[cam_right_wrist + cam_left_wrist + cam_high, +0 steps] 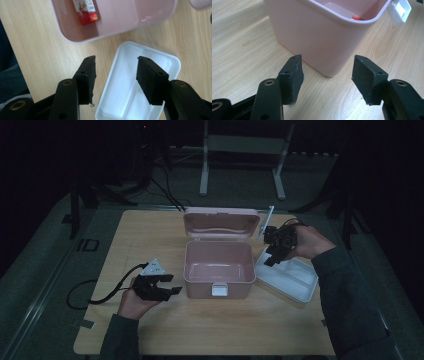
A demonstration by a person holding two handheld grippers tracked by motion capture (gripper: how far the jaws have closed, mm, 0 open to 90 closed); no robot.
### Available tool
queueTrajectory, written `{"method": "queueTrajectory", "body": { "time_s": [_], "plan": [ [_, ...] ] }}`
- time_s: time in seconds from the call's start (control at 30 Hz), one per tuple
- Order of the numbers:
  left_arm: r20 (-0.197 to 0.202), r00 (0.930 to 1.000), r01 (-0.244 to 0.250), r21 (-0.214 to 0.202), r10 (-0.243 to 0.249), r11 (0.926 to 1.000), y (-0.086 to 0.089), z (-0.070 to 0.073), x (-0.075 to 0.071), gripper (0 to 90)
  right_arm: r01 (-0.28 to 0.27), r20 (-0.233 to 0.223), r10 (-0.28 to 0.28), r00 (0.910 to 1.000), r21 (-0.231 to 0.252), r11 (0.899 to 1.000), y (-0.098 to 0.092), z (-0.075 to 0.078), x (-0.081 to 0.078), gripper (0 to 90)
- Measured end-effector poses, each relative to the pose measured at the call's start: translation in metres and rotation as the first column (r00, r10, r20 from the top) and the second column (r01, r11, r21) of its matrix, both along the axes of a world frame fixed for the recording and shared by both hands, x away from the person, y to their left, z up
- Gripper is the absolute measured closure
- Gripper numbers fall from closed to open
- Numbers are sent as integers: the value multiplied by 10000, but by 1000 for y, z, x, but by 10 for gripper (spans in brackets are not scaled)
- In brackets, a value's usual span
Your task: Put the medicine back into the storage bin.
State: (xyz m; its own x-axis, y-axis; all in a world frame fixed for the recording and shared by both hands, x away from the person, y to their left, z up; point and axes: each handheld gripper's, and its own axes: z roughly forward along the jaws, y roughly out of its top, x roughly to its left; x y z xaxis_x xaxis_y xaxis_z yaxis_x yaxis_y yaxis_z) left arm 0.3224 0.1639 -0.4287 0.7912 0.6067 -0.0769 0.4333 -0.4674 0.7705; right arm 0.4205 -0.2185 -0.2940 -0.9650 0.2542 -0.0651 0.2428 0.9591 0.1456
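A pink box (218,269) stands open mid-table, its lid (221,223) tipped back and a white latch (219,290) on its front. Inside it lies a red packet (85,11). A white tray (287,279) sits to the right of the box. My left gripper (171,284) rests low on the table left of the box, open, its empty jaws facing a box corner (329,53). My right gripper (269,256) hovers over the tray's left end (125,82), open and empty, pointing down.
The wooden table (150,240) has bare room on its left half and along the front edge. A black cable (107,295) trails left from the left gripper. A white frame (240,150) stands on the floor behind the table.
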Motion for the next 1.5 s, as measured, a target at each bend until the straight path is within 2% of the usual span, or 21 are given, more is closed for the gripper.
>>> {"method": "queueTrajectory", "body": {
  "time_s": [0.23, 0.4, 0.57, 0.8, 0.9, 1.0, 1.23, 1.5],
  "plan": [
    [-24, 10000, -13, -48, 13, 10000, 0, 0, 0, 414, 404, -37, -405, 9992, -223, 9989, -19, -12, 10, 530],
    [-26, 10000, -9, -19, 9, 10000, 0, 0, 0, 414, 456, -48, -457, 9989, -192, 9988, -32, -24, 18, 525],
    [-22, 10000, -8, -13, 8, 10000, 0, 0, 0, 414, 685, -166, -694, 9975, -486, 9965, -43, -38, 24, 529],
    [-14, 10000, -9, -11, 9, 10000, 0, 0, 0, 414, 732, -294, -752, 9967, -648, 9952, -51, -51, 30, 534],
    [-29, 10000, 5, -15, -5, 10000, 0, 0, 0, 414, 648, -344, -662, 9972, -392, 9971, -55, -55, 31, 530],
    [-43, 10000, 7, -15, -8, 10000, 0, 0, 0, 414, 675, -379, -688, 9969, -348, 9971, -59, -60, 33, 531],
    [-54, 10000, 42, 9, -42, 10000, -1, -1, 0, 414, 1024, -607, -1079, 9923, -883, 9908, -69, -78, 39, 555],
    [-66, 10000, 51, 33, -51, 10000, -2, -2, 0, 414, 1212, -696, -1297, 9891, -1155, 9859, -78, -94, 43, 574]
  ]
}}
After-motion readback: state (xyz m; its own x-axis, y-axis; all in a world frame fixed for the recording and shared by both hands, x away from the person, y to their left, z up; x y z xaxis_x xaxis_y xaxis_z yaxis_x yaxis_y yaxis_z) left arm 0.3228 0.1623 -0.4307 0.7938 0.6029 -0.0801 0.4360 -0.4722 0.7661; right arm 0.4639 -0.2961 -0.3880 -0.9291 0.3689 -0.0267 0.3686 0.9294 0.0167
